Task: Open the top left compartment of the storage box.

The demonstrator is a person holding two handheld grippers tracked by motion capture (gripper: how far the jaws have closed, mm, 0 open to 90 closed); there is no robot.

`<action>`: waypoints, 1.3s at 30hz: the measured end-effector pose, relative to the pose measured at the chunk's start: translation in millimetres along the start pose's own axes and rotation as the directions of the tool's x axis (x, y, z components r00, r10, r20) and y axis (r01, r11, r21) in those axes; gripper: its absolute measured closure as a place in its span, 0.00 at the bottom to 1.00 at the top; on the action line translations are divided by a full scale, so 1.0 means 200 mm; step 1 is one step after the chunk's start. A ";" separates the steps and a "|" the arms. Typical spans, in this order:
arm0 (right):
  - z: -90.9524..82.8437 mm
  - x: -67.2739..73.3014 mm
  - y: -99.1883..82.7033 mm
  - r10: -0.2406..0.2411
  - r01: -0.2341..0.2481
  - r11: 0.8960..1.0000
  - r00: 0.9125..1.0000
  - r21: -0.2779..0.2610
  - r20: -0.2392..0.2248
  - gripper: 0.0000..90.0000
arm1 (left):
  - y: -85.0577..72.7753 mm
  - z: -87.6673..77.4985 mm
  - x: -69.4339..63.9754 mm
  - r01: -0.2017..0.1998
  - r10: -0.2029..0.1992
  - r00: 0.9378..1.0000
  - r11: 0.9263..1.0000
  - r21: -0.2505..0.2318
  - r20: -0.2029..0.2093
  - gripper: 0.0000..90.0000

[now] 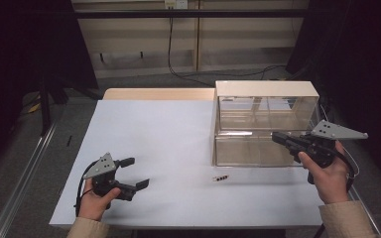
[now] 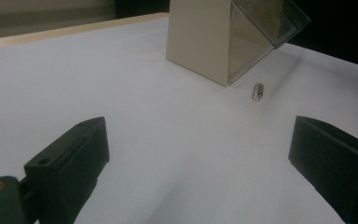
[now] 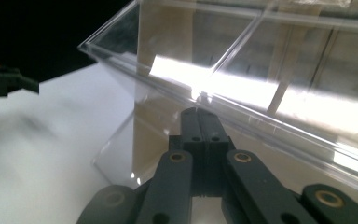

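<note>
Nearest the person, the left tool [image 1: 131,174] is sitting low over the front left of the white worktop [image 1: 154,129], its jaws standing wide apart with nothing between them. In the left gripper view those jaws are framing bare white surface, and beyond them a small banded piece [image 2: 258,91] is lying flat on the worktop. In the high view that piece [image 1: 221,178] is lying just in front of the clear case [image 1: 263,124], not touching it, and well apart from both tools.

Farther right, the right tool [image 1: 277,137] is being held level at the case's front right (a hand is wrapping its grip from below). Its jaws are pressed together on nothing, and in the right gripper view their tips [image 3: 200,112] are meeting the edge of a clear panel [image 3: 261,88]. The case has a cream top and cream side.
</note>
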State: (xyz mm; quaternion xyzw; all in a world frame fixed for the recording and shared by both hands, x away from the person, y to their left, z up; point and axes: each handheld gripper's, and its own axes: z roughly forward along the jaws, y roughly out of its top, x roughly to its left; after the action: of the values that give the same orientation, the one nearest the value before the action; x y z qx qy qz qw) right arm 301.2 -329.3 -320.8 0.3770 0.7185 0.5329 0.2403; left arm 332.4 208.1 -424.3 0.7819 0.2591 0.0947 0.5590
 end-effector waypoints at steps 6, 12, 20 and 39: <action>-0.02 -0.01 0.07 0.001 0.000 0.999 1.000 -0.037 0.021 1.00 | 0.00 0.00 0.00 0.000 0.000 1.000 1.000 0.000 0.000 0.05; -0.01 0.00 0.16 -0.023 0.024 0.999 1.000 -0.037 0.015 1.00 | 0.00 0.01 0.00 0.013 -0.013 1.000 1.000 -0.001 0.015 0.05; -0.01 0.00 0.24 -0.037 0.038 0.999 0.999 -0.031 0.021 1.00 | 0.03 0.06 -0.03 0.011 -0.011 0.998 1.000 0.004 0.055 0.07; -0.02 -0.03 0.36 -0.035 0.036 0.999 0.999 -0.038 0.033 1.00 | 0.05 0.16 -0.07 0.001 -0.004 0.996 0.999 0.037 0.090 0.06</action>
State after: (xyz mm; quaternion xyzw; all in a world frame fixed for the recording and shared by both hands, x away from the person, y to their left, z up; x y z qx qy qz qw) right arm 322.0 -327.1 -252.2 0.3680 0.7107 0.5360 0.2687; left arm 337.6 171.9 -424.7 0.7952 0.2363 0.0538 0.5558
